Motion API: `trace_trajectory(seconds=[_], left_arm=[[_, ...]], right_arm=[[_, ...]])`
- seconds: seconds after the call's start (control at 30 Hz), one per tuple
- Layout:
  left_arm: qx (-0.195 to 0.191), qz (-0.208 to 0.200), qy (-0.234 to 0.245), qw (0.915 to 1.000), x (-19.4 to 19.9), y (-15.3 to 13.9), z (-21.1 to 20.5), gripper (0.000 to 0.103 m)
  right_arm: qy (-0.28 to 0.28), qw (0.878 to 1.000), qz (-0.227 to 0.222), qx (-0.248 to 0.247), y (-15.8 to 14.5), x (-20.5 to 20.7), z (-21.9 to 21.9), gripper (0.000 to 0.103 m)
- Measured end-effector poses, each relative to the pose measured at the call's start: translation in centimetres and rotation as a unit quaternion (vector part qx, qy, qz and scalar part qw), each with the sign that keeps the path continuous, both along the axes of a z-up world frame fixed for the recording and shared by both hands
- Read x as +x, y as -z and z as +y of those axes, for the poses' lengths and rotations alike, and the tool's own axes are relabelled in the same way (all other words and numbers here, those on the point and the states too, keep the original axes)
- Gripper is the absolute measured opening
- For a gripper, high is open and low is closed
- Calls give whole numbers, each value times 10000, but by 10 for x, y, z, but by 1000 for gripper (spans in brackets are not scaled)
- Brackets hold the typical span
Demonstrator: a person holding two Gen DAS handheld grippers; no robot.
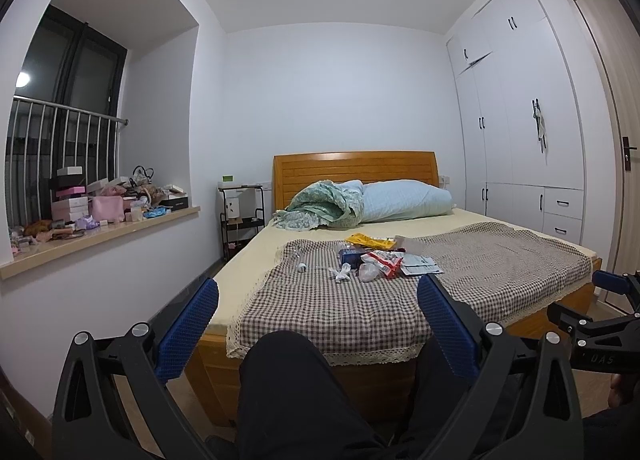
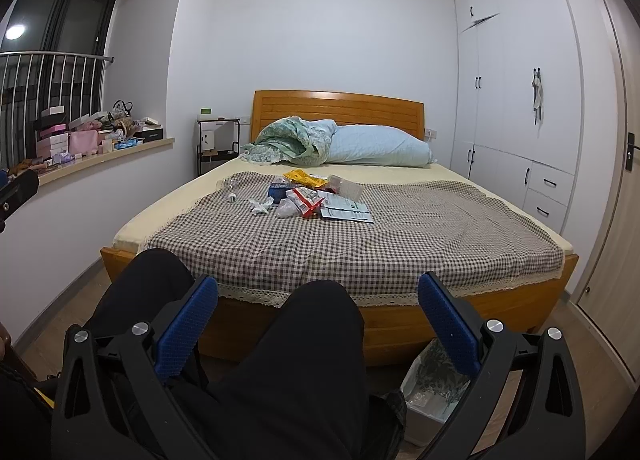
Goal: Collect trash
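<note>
The person is sitting at the foot of the bed point(image 2: 520, 292), knees in dark trousers point(image 2: 304, 360) pointing toward it; both tools are being held low over the lap, well apart from anything worth picking up. The left gripper point(image 1: 318, 302) is hanging with its blue fingers point(image 1: 188, 324) spread wide and nothing between them; the right gripper point(image 2: 318, 300) is doing the same, fingers point(image 2: 448, 320) released and empty.

The trash is lying in a loose heap in the middle of the checked blanket point(image 2: 400, 252), nearer the pillow point(image 2: 380, 150) than the person; I am making out a yellow wrapper point(image 2: 304, 179), a red and white packet point(image 2: 306, 199), a blue box point(image 2: 279, 190), some printed papers point(image 2: 348, 212), a few crumpled tissues point(image 2: 260, 206) and a clear plastic bottle point(image 2: 231, 188) lying just to the left of the rest. Some smaller bits are too blurred to name.

On the floor by the person's right leg a bin point(image 2: 432, 392) with a patterned liner is standing, partly hidden behind the right tool; something pale seems to be lying in its bottom, though I cannot tell what.

As far as I am judging it, the job is hardly begun; the whole heap is sitting untouched on the bed and neither tool is carrying anything; every piece is waiting to be reached for, lifted and dropped into the bin.
</note>
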State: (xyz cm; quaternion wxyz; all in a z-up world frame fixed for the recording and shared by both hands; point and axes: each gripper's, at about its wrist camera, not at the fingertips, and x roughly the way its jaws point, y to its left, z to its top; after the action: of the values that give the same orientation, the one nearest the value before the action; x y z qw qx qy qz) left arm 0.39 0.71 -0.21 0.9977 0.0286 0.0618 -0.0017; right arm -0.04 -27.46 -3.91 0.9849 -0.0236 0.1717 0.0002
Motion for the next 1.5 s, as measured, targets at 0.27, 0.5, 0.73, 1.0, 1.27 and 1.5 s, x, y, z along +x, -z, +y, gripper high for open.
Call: trace_trajectory(seconds=[0.27,0.5,0.73,1.0,1.27,1.5], left_arm=[[-65,118,-17,9999,7,6,2,96],[-308,391,-144,9987,29,18,13,96],[-427,822,-240,9954,73,39,25,96],[-170,1012,-479,9936,136,56,32,96],[-167,1036,-512,9932,202,55,25,96],[-89,1158,-457,9922,267,59,14,96]], right_arm=[[26,9999,101,23,3,4,-1,96],[159,9997,157,-81,7,16,-6,96],[298,9986,432,-76,17,52,-12,96],[310,9971,664,-204,26,105,-8,96],[280,9972,625,-302,29,165,0,96],[409,9972,610,-129,28,215,-10,96]])
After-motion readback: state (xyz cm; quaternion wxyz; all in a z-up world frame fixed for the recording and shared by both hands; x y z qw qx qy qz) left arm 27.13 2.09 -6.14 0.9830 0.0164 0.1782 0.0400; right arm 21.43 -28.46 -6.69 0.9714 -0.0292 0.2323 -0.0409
